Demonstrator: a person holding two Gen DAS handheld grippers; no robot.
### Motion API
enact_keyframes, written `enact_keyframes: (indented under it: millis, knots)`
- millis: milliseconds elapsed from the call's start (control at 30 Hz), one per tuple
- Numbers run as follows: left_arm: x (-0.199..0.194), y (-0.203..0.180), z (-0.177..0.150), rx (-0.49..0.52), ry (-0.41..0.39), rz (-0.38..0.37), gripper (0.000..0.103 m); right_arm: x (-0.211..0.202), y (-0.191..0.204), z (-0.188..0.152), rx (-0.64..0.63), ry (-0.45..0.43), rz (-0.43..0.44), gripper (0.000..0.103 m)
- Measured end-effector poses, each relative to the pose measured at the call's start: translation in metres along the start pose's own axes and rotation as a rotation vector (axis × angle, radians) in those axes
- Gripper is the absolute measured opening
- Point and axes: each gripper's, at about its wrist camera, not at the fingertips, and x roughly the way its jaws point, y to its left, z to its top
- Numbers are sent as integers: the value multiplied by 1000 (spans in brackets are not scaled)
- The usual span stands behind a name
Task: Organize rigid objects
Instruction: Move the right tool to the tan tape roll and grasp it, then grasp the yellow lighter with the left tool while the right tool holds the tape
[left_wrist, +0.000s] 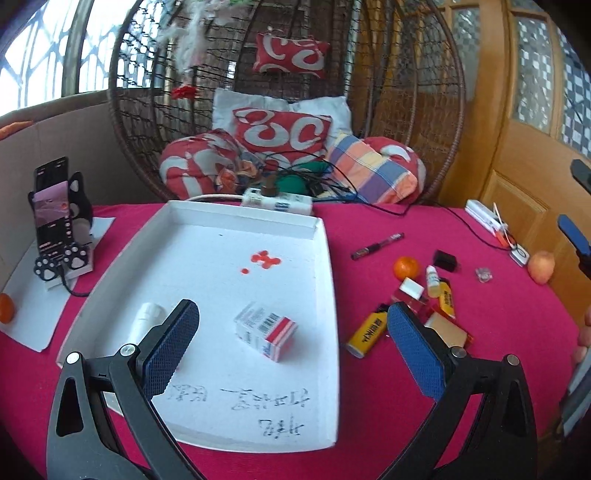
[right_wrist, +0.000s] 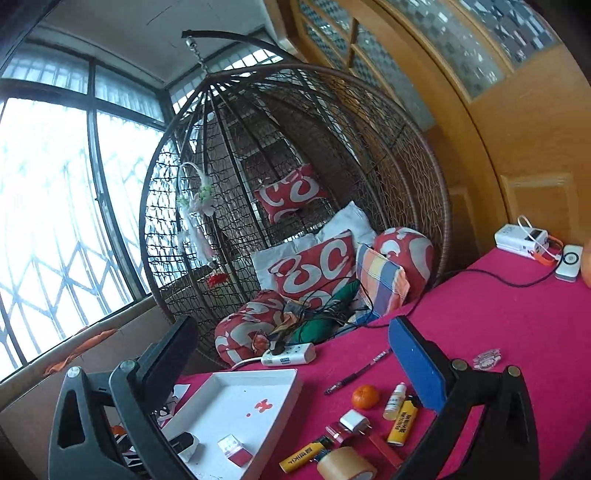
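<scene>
Both the left gripper (left_wrist: 291, 343) and the right gripper (right_wrist: 291, 373) hang with fingers spread, holding nothing. A small red-and-white cardboard box (left_wrist: 266, 329) lies inside the shallow white foam tray (left_wrist: 328, 280), toward its near edge, on the magenta tablecloth (left_wrist: 480, 369).

tablecloth (left_wrist: 424, 387) magenta | tray (left_wrist: 325, 258) white, red spots | lighter (left_wrist: 367, 332) yellow | cushion (left_wrist: 284, 131) red, white swirls

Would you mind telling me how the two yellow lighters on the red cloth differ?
The nearer lighter lies slanted close beside the white tray, while the farther lighter lies more in line with the view, among the clutter by the small dropper bottle. The farther one is partly covered; the nearer one shows whole. Both are yellow with black lettering.
</scene>
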Motion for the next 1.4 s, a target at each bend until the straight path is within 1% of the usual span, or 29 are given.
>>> enact_keyframes:
  millis: [100,133,200,233,267,333,400,500,533,567,600,633,667,700,767,833,900,1000,1067,1133,1267,1400]
  knots:
    - [16,-33,-8,95,72,-81,103,0,-20,-10,-13,50,-65,103]
    - [21,-42,-11,117,95,-101,103,3,-25,-14,-20,82,-72,103]
    - [27,-56,-14,145,123,-126,103,13,-30,-28,-57,174,-83,103]
    - [29,-59,-15,155,133,-134,103,18,-30,-36,-88,225,-79,103]
    - [30,-61,-16,164,140,-138,103,27,-28,-46,-128,295,-76,103]
    - [32,-59,-17,177,150,-140,103,40,-24,-68,-199,407,-56,103]
    - [33,-53,-18,180,162,-132,103,49,-12,-87,-293,459,-39,103]
    - [34,-47,-19,184,176,-123,103,61,4,-105,-411,496,-28,102]
    - [35,-46,-20,188,179,-123,103,68,9,-110,-440,514,-24,95]
    - [36,-46,-20,195,182,-122,103,75,11,-113,-457,537,-18,85]
    - [37,-48,-19,203,184,-122,103,82,14,-119,-474,570,-20,79]
    - [38,-49,-19,212,185,-124,103,89,13,-124,-483,605,-22,68]
    - [39,-51,-20,221,188,-127,103,94,12,-130,-487,647,-22,60]
    - [42,-53,-19,230,193,-130,103,98,9,-135,-493,673,-33,59]
    - [49,-58,-19,243,211,-135,103,98,0,-143,-490,716,-35,52]
    - [59,-64,-18,252,235,-158,103,94,-7,-137,-441,712,-24,52]
    - [69,-72,-18,269,257,-182,103,84,-20,-129,-407,690,-40,52]
    - [85,-84,-16,296,289,-200,96,72,-46,-122,-322,698,-64,52]
    - [97,-88,-15,288,319,-213,96,65,-59,-117,-246,692,-46,52]
    - [109,-91,-14,276,347,-220,96,61,-66,-114,-221,689,-42,52]
    - [130,-99,-13,272,390,-208,96,61,-66,-114,-205,688,-33,52]
    - [142,-113,-20,363,395,-144,96,60,-73,-113,-162,684,-8,52]
